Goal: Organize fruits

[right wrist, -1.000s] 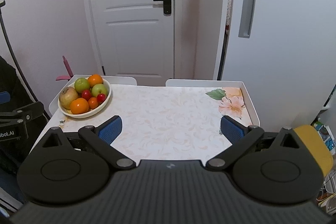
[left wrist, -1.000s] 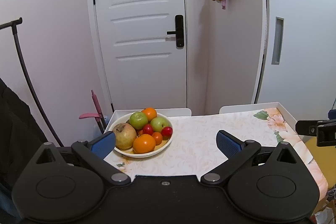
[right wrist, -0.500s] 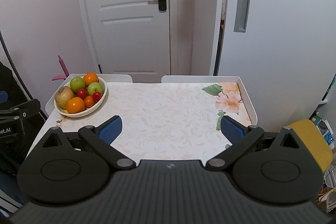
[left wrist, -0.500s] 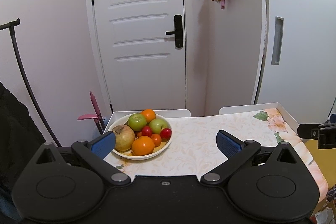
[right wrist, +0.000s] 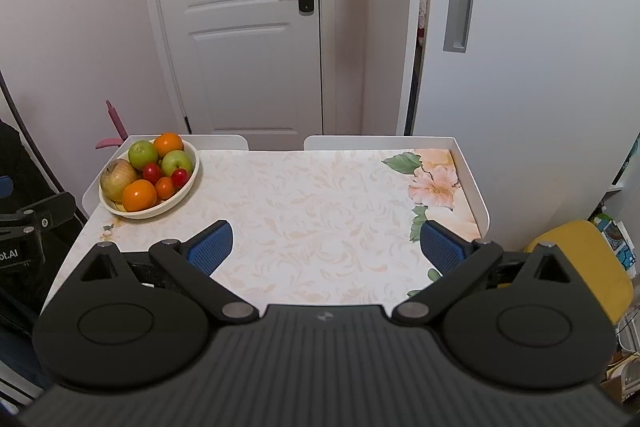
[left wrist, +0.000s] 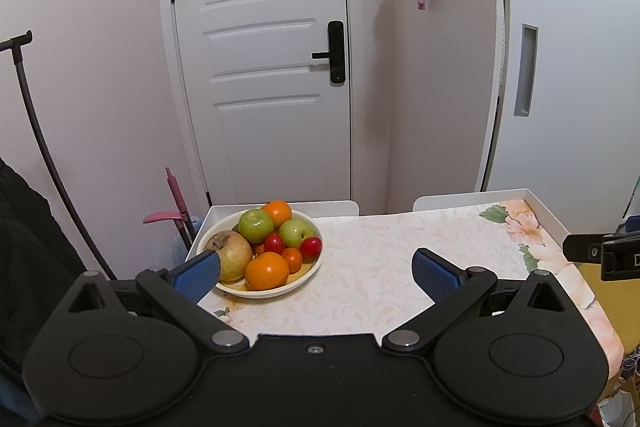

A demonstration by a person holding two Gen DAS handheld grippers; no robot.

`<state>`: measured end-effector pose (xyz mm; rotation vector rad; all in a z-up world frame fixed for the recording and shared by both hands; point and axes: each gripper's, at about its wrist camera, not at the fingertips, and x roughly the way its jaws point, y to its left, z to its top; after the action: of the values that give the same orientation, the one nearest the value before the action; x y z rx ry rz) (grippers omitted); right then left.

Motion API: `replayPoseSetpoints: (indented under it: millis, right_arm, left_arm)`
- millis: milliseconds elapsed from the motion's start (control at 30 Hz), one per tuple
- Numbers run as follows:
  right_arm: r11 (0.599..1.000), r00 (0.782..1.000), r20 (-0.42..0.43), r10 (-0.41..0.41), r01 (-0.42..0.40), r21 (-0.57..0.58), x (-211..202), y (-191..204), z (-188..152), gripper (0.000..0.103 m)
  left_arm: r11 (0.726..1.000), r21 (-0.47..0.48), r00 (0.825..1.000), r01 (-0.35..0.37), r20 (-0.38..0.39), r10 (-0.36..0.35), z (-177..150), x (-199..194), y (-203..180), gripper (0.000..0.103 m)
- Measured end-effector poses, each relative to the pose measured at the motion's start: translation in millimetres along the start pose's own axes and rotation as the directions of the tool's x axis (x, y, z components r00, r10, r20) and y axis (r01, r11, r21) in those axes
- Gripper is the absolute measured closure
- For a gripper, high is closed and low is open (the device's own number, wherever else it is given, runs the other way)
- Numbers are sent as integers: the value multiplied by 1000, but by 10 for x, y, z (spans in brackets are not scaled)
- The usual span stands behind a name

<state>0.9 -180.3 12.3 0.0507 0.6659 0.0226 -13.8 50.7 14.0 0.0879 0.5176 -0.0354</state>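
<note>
A white door (left wrist: 264, 75) stands behind the floral-topped table (right wrist: 320, 203) — a yellow chair (right wrist: 588, 267) sits beside it.

Fruits (right wrist: 149, 171) in bowl (right wrist: 182, 195), table's (right wrist: 320, 211) far-left corner.

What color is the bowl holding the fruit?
The bowl is cream white, clearest in the right wrist view.

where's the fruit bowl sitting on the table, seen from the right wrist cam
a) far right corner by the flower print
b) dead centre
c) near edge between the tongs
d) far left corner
d: the fruit bowl rests at the far left corner of the table, while the flower print marks the opposite far right corner and no fruit lies there.
</note>
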Motion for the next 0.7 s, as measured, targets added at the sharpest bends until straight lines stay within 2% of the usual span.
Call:
replayPoseSetpoints:
  millis: [700]
  right_arm:
    - [1000, 1000, -6, 2, -2, -1, 11, 13, 3, 0]
  left_arm:
    - [1000, -7, 1000, -3, -9, 3, -12, 17, 7, 0]
